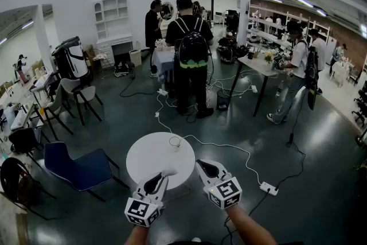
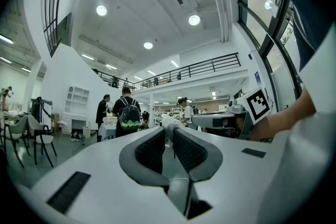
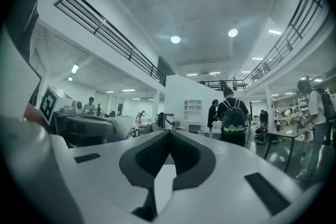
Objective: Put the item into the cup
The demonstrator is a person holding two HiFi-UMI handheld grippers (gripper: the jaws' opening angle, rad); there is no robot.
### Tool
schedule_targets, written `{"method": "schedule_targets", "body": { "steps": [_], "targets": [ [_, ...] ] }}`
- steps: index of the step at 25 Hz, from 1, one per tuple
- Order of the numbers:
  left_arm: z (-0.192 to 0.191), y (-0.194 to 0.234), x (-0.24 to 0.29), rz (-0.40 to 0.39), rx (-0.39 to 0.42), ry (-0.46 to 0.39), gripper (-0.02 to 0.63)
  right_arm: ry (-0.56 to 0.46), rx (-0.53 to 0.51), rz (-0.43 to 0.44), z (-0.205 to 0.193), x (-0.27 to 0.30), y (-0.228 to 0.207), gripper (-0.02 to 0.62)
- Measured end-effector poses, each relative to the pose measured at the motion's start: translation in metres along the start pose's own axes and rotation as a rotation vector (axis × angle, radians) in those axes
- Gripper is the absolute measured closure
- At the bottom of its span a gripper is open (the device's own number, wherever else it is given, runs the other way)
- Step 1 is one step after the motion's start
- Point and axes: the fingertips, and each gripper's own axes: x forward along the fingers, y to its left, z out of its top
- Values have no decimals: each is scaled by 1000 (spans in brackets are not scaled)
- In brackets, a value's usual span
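A small pale cup stands on the far part of a round white table. My left gripper hovers over the table's near edge, shut on a small white crumpled item. In the left gripper view the item shows pinched at the fingertips. The right gripper is beside it at the table's near right edge, shut with nothing in it. Its jaws meet at a point in the right gripper view, where the left gripper and the item appear at left.
A blue chair stands left of the table. A white cable runs over the dark floor to a power strip at right. A person with a backpack stands farther back, with other people, tables and chairs around.
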Motion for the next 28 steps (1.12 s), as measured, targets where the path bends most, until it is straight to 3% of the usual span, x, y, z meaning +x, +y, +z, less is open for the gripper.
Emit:
{"method": "schedule_targets", "body": {
  "steps": [19, 28],
  "targets": [
    [-1, -8, 9, 3, -21, -12, 548, -11, 17, -10, -5, -6, -15, 578],
    [-11, -10, 23, 20, -42, -8, 548, -16, 76, -13, -21, -9, -40, 578]
  ]
}}
